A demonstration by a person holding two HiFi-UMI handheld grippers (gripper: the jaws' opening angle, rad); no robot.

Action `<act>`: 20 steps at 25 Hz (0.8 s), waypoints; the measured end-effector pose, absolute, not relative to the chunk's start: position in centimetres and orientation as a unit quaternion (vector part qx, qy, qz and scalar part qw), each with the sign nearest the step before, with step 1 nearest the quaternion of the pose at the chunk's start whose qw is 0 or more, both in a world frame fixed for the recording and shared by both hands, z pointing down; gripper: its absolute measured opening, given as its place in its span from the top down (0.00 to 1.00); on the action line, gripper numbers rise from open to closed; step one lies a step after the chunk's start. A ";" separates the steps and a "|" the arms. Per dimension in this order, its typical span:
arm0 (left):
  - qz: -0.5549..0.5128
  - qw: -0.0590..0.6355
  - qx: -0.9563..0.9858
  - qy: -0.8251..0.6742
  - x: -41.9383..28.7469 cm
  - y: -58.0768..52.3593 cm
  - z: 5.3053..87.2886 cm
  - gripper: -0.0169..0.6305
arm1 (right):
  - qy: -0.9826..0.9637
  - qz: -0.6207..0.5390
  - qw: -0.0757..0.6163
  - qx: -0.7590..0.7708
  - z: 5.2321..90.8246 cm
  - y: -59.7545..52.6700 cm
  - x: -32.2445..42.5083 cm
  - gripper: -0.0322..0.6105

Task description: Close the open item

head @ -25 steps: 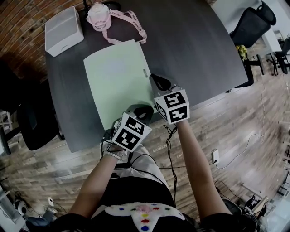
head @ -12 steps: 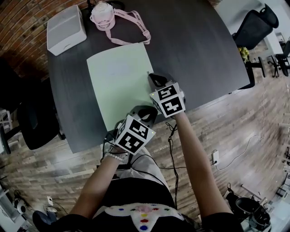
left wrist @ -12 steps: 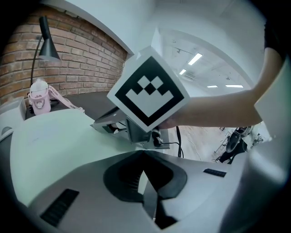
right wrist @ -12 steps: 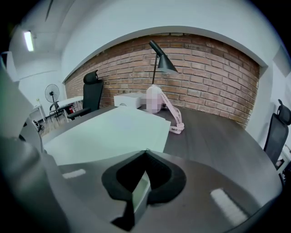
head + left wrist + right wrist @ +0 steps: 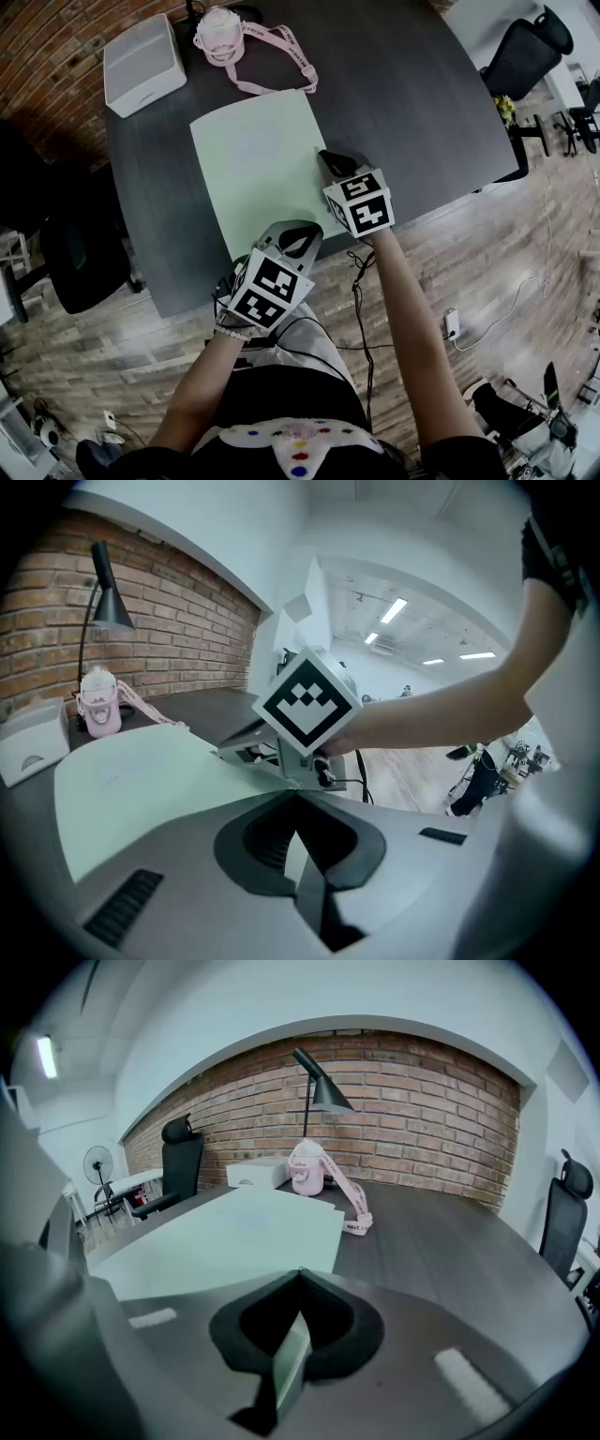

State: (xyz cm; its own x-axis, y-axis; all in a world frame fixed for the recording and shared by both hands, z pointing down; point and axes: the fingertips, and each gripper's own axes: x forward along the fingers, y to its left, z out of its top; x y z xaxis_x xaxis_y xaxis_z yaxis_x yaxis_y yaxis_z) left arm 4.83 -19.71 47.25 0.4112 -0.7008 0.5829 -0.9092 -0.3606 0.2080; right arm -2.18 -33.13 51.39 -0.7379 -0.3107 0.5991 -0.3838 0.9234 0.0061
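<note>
Dark table [image 5: 422,103], on which the pale green folder [image 5: 262,169] is laid flat, left of centre. White box [image 5: 142,64] is set far left. Left gripper [image 5: 298,234] is clenched at the folder's near edge, right gripper [image 5: 330,159] clenched at its right edge. Pink bottle [image 5: 219,28] is placed beyond.

Colours: left gripper [image 5: 292,236] grey body, black jaw pads, cube in black-and-white square markers; right gripper [image 5: 333,161] same. flat item [image 5: 258,164] just ahead of both: plain pale mint green. table [image 5: 412,84] under it: dark charcoal. Beyond the right gripper's tips: pink bottle [image 5: 306,1174] with pink strap [image 5: 349,1199], white box [image 5: 256,1173], black lamp [image 5: 319,1091], red-brown brick wall [image 5: 422,1119]. floor [image 5: 487,253] behind both: grey-brown planks.
</note>
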 end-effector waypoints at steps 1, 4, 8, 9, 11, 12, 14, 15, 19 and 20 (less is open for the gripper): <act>0.202 0.252 0.800 -0.507 4.4 -19.5 46.9 0.97 | -0.931 0.056 0.304 0.196 51.0 -33.3 -2.0 0.94; 0.199 0.236 0.799 -0.516 3.0 -18.8 45.8 0.97 | -0.931 0.052 0.282 0.226 49.4 -33.7 -1.4 0.94; 0.199 0.231 0.794 -0.525 1.4 -18.1 45.5 0.96 | -0.930 0.035 0.281 0.233 48.3 -33.0 -1.0 0.94; 0.198 0.233 0.793 -0.526 1.1 -17.9 45.6 0.97 | -0.929 0.028 0.285 0.235 48.3 -32.9 -1.0 0.94; 0.196 0.238 0.790 -0.529 0.6 -17.8 45.9 0.97 | -0.925 0.015 0.292 0.243 48.2 -32.8 -0.8 0.94; 0.196 0.241 0.789 -0.531 0.4 -17.8 46.1 0.97 | -0.923 0.010 0.294 0.249 48.2 -32.9 -0.8 0.94; 0.196 0.247 0.787 -0.531 0.2 -18.0 46.5 0.96 | -0.920 0.010 0.296 0.257 48.3 -33.0 -0.8 0.94; 0.196 0.250 0.787 -0.529 0.1 -18.0 46.7 0.97 | -0.919 0.014 0.298 0.259 48.5 -33.1 -0.9 0.94; 0.194 0.259 0.787 -0.525 0.1 -18.3 47.4 0.97 | -0.913 0.035 0.307 0.266 49.1 -33.8 -0.7 0.84; 0.194 0.261 0.786 -0.525 0.0 -18.4 47.7 0.96 | -0.913 0.037 0.307 0.267 49.1 -33.9 -0.7 0.82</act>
